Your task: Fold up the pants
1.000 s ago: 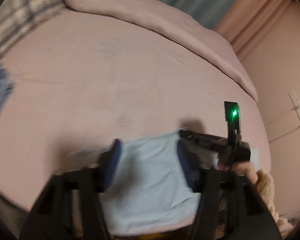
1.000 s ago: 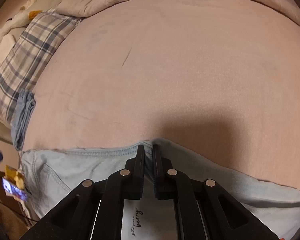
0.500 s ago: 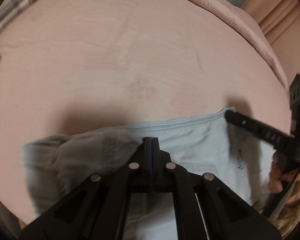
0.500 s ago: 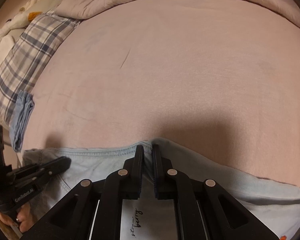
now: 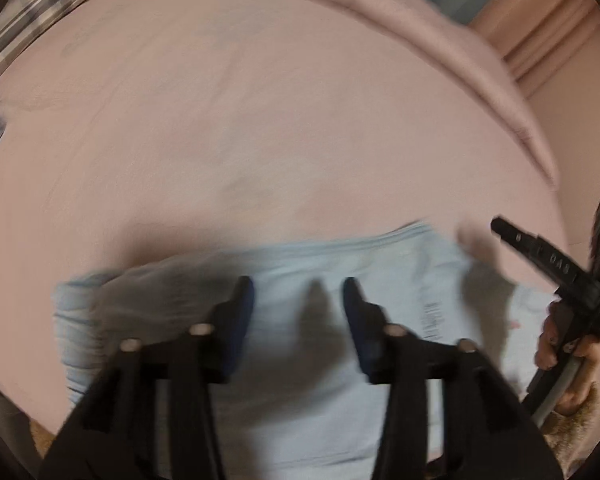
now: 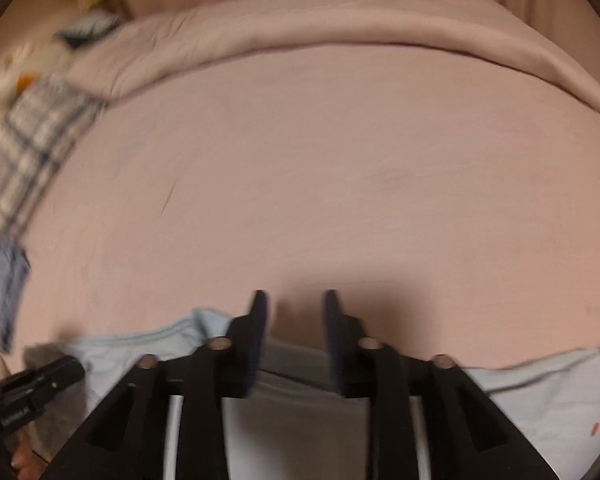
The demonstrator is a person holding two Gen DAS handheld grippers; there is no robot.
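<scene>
Left gripper (image 5: pixel 298 292): jaws apart, empty, hovering over pants (image 5: pixel 308 360). Right gripper (image 6: pixel 294 308): jaws likewise apart, nothing between them, tips over bare sheet just past the cloth's far edge. Pants: pale blue, flat on pink bed (image 5: pixel 260 120), at near edge, under both tools. Progress, as a guess: at least one fold apparently laid, cloth let go, layers looking doubled at left in left view; further folding and smoothing probably left. Exact fold count impossible to tell through blur. Left view only: most of the bundle's width, printed label, right tool from the side with hand (image 5: pixel 556 344) on its grip. Right view only: plaid pillow (image 6: pixel 24 152), rolled duvet (image 6: pixel 340 28) at far side, cloth running off to the right, tip of left tool at lower left.
</scene>
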